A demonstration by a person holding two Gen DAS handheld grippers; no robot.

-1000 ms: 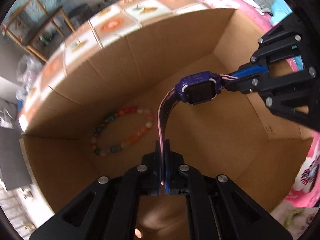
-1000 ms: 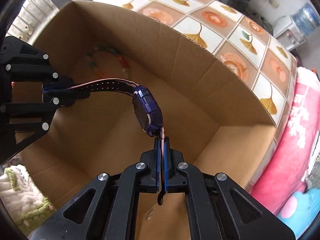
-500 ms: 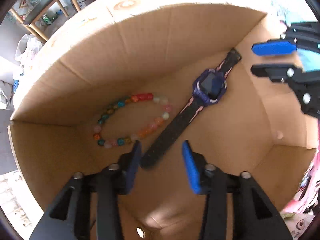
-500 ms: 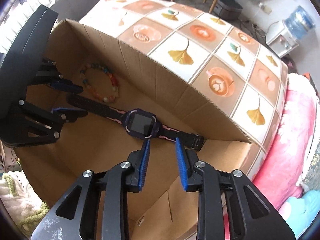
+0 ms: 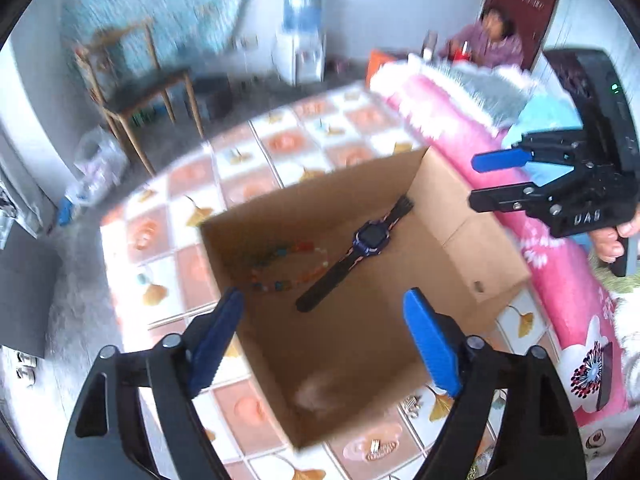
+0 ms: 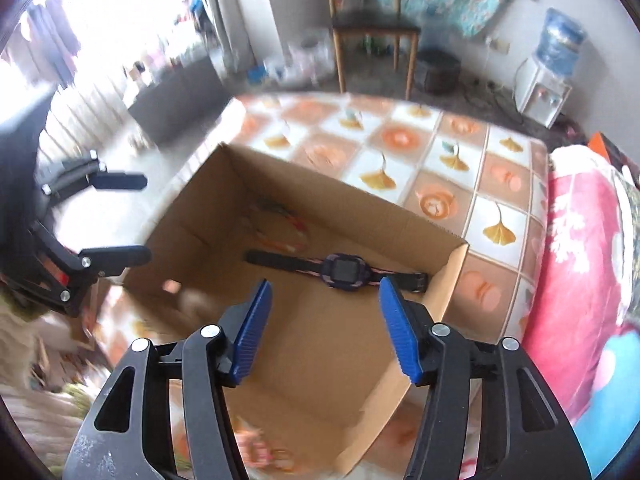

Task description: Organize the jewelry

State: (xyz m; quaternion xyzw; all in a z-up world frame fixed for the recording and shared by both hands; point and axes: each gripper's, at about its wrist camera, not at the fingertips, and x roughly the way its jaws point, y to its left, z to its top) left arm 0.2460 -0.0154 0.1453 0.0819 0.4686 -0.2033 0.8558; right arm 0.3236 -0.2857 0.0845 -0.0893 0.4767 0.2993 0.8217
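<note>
A purple watch with a black and pink strap lies flat on the floor of an open cardboard box, next to a coloured bead bracelet. The watch and the blurred bracelet also show in the right wrist view inside the box. My left gripper is open and empty, raised above the box's near edge. My right gripper is open and empty above the box; it appears in the left wrist view at the right. The left gripper shows in the right wrist view at the left.
The box stands on a tablecloth with orange and ginkgo-leaf tiles. Small metal pieces lie on the cloth beside the box. A pink blanket lies along the right. A wooden chair and a water dispenser stand behind.
Both grippers let go of the watch strap, which dropped flat on the box floor. Both then opened wider and lifted up and back out of the box.
</note>
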